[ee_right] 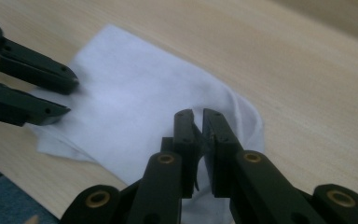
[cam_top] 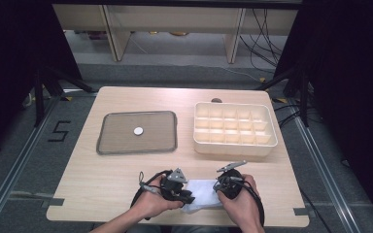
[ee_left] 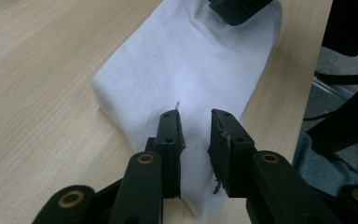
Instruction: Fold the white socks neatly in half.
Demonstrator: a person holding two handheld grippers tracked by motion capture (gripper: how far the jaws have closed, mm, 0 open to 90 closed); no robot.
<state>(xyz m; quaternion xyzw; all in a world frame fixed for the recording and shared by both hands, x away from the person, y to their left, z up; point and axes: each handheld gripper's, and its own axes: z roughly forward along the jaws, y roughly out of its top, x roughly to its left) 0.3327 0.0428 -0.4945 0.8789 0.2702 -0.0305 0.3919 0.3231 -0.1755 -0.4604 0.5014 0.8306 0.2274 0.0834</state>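
White cloth (cam_top: 201,193) at counter (cam_top: 126,170) near edge. Your right tongs (ee_right: 198,116) nearly closed, pinching cloth fold; your left tongs (ee_left: 195,119) narrow gap, straddling cloth.

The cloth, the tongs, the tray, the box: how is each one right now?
Cloth: folded, lying flat at the table's near edge.
Left tongs: jaws apart over the cloth, not pinching it.
Right tongs: nearly shut, pinching a fold of the cloth.
Tray: flat on the table, one small white disc on it.
Box: open on top, compartments look empty.
Table: wooden, level.
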